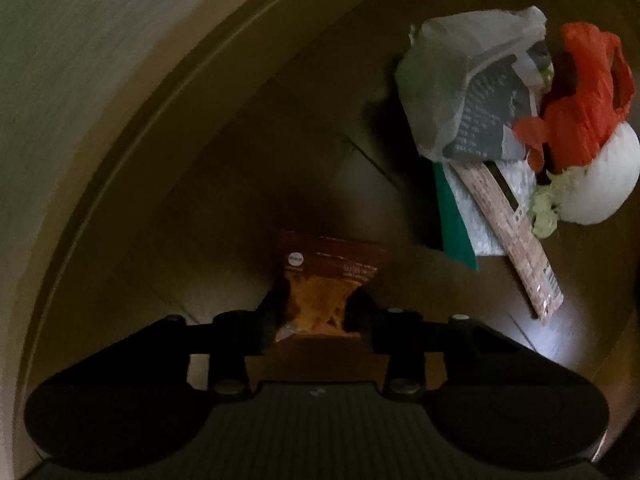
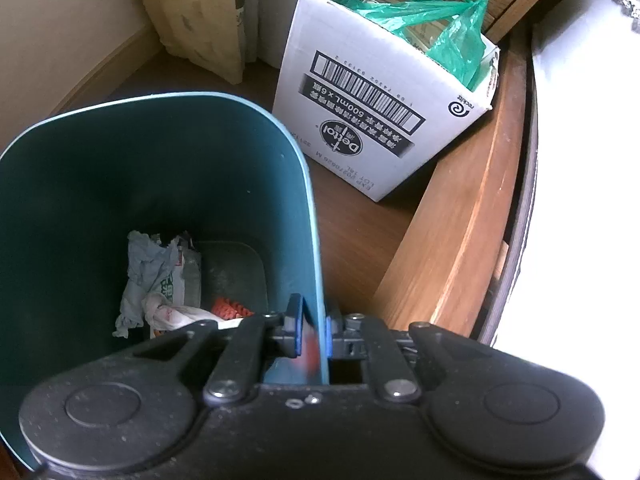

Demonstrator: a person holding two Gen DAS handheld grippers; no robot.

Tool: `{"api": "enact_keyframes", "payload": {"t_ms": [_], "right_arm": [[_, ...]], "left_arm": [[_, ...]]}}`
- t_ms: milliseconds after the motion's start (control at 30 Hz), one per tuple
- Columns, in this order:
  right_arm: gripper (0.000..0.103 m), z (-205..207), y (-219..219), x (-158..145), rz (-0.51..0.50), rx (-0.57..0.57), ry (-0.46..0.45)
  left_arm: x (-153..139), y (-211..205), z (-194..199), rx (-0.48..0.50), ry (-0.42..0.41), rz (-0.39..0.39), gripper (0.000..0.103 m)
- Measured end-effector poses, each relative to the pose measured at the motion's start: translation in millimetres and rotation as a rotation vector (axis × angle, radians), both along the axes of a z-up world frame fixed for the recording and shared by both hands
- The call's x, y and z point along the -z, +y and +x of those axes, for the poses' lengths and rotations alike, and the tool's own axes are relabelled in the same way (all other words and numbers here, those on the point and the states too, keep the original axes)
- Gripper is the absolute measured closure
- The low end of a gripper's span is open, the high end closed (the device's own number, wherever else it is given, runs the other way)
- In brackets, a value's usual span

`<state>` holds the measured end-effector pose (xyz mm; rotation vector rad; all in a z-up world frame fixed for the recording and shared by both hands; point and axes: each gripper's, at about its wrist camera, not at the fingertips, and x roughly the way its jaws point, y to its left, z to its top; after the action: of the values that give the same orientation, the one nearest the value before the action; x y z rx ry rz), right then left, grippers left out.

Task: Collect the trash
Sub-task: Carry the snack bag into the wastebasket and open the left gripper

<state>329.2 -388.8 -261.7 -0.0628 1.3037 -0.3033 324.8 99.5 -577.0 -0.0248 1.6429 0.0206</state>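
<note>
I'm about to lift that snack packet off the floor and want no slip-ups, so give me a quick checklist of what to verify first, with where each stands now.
1. Snack packet sits between the fingers of the left gripper: ok.
2. Fingers pinch the packet firmly: cannot tell; the view is dark and only the packet's near end lies between them.
3. Packet lies apart from the other trash pile on the floor: ok.
4. Right gripper is shut on the rim of the bin: ok.
5. Bin has room; only some crumpled trash lies at its bottom: ok.
</note>
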Motion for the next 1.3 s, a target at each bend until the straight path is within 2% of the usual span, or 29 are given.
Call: {"api": "enact_keyframes", "payload": {"t_ms": [67,167,400,533,800,967,1100,1300], "right_arm": [[0.094,-1,2,-2,-0.002,-0.008,-0.005],[0.096,-1,4,-5,0.013,-0.013,-0.018],[0.100,-3,9,-16,0.067,-0.037,-0.063],[0.099,-4,17,-22,0.083,-0.073,-0.089],[0.100,-6,39,-23,0.004,-0.159,-0.138],[0.100,-6,42,-25,-0.006,-0.189,-0.138],[0.100,-8,45,-26,-0.009,-0.212,-0.126],[0.100,-10,47,-28,-0.002,-0.211,-0.122]], "left_arm": [[-8,0,-3,0.003,-0.007,0.015,0.070],[-23,1,-7,-0.026,-0.013,-0.003,0.070],[-84,-5,-15,-0.090,-0.068,-0.088,0.070],[-135,-17,-3,-0.080,-0.115,-0.162,0.070],[-270,-91,-1,0.010,-0.303,-0.256,0.070],[-327,-146,0,0.096,-0.393,-0.320,0.070],[-342,-193,8,0.170,-0.406,-0.358,0.070],[-327,-254,23,0.256,-0.391,-0.392,0.070]]}}
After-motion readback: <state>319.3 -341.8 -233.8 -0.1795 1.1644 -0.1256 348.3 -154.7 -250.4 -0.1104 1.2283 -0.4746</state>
